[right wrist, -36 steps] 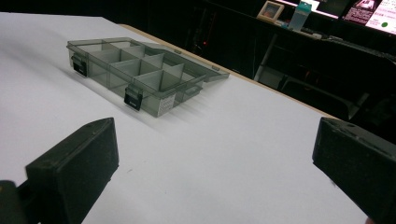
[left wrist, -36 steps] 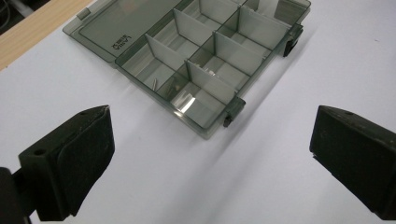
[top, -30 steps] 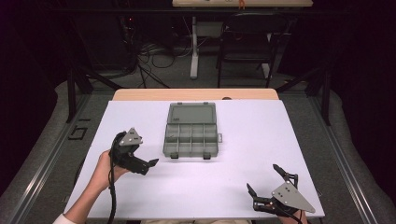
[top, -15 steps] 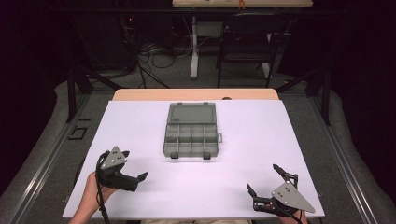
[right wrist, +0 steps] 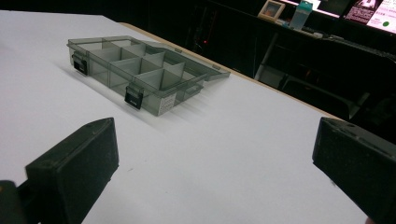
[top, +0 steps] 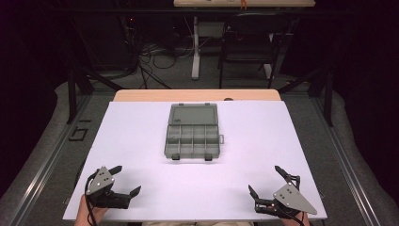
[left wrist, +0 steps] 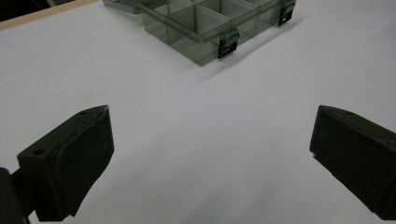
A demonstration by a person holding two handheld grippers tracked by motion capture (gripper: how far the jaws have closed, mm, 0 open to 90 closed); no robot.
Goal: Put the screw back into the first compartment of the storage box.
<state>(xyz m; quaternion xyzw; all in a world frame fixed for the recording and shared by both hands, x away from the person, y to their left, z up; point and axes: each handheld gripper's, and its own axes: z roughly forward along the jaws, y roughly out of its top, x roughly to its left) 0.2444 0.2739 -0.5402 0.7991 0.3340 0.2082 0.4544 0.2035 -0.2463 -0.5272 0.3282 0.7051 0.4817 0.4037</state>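
High view: the broad white rectangular tabletop (top: 141, 141) carries a smoky-grey clear plastic compartment box (top: 193, 136) lying open, its lid flat behind it, with bare white all round. Its end sticker is too blurred to read. Well nearer than the box, the left gripper (top: 126, 180) and right gripper (top: 267, 181) both gape wide, holding nothing.
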